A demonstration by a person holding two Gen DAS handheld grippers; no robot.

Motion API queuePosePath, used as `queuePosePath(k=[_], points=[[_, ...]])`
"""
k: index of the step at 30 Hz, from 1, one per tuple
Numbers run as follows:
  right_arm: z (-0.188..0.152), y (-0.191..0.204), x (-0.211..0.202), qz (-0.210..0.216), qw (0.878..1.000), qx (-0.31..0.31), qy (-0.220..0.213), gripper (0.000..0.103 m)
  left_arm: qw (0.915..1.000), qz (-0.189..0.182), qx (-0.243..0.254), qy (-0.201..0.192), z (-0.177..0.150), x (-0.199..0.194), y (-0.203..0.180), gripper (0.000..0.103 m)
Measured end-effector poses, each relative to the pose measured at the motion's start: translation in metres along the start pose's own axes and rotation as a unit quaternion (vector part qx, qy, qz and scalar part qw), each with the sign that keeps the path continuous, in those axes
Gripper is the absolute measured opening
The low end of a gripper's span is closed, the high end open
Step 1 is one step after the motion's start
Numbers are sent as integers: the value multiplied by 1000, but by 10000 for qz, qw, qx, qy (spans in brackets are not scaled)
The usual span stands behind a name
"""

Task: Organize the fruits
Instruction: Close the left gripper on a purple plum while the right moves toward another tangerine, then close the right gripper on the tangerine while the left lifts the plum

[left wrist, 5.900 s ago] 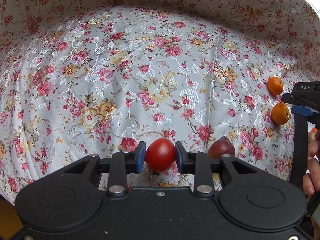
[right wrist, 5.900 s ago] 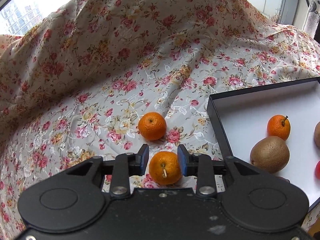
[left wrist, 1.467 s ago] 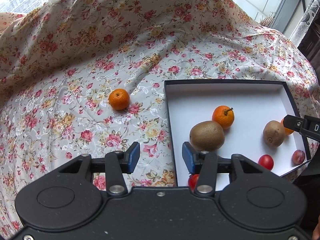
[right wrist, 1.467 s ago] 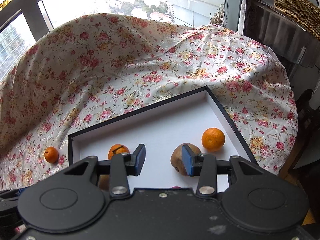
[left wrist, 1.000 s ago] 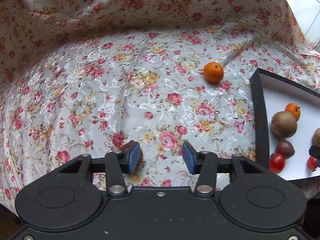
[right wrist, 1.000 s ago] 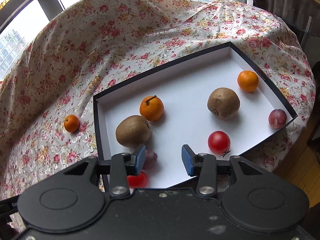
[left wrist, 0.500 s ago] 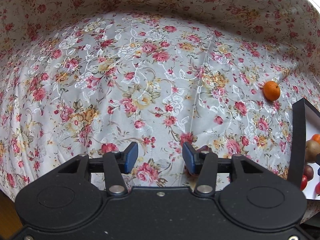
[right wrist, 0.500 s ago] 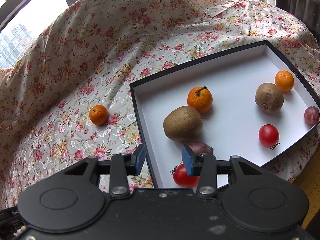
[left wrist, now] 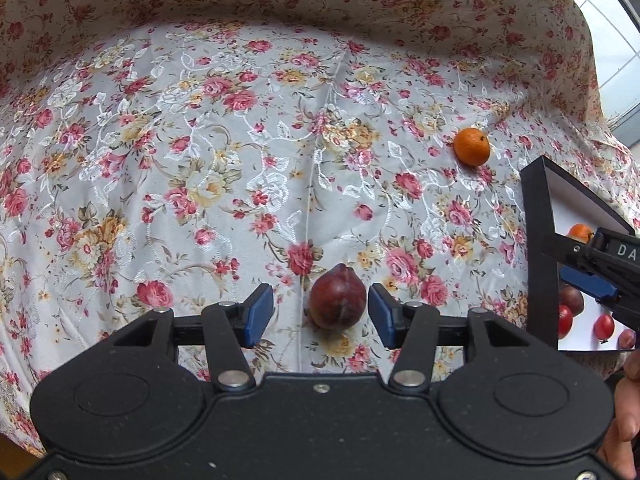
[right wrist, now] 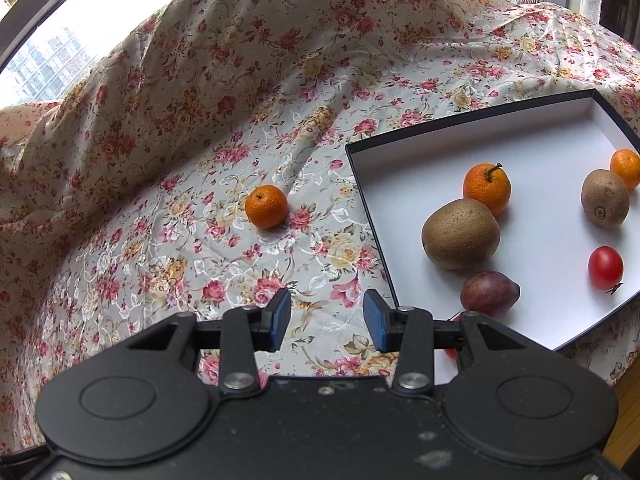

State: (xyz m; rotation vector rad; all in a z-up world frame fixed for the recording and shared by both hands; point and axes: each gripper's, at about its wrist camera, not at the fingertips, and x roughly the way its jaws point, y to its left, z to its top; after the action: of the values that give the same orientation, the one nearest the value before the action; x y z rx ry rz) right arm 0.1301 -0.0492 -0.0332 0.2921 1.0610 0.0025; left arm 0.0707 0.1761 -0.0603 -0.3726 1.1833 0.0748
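Left gripper (left wrist: 320, 314), formerly over bare cloth, now opening around plum (left wrist: 338, 297)

The cloth (left wrist: 248, 152) is pale grey-white, printed with pink and red roses and yellow blooms. A dark red-purple plum (left wrist: 338, 296) lies on it, and a bright orange mandarin (right wrist: 266, 206) farther off. The tray (right wrist: 472, 124) has black walls and a white floor, holding brown kiwis (right wrist: 460, 234), orange mandarins and a red tomato (right wrist: 605, 267). The fingers (left wrist: 258, 316) are black with blue pads.
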Motion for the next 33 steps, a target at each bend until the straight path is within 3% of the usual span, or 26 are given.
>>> queuePosePath(k=[5, 9, 12, 15, 19, 24, 33], points=[[1, 2, 0, 16, 10000, -30, -19, 43, 9993, 241, 224, 168, -1, 15, -15, 57], [2, 2, 2, 43, 10000, 1, 18, 43, 9995, 159, 141, 242, -1, 20, -14, 44], [2, 4, 4, 54, 9999, -50, 70, 43, 9998, 133, -44, 123, 1, 16, -7, 43], [2, 8, 9, 77, 9998, -117, 161, 43, 9985, 396, -346, -158, 6, 7, 5, 43], [1, 18, 16, 44, 9990, -328, 316, 43, 9921, 825, -917, -223, 13, 6, 31, 43], [5, 34, 32, -49, 9973, -606, 422, 43, 9842, 1044, -1407, -243, 16, 3, 57, 43], [30, 60, 77, -235, 9954, -651, 662, 43, 9837, 1050, -1442, -209, 16, 4, 62, 43]])
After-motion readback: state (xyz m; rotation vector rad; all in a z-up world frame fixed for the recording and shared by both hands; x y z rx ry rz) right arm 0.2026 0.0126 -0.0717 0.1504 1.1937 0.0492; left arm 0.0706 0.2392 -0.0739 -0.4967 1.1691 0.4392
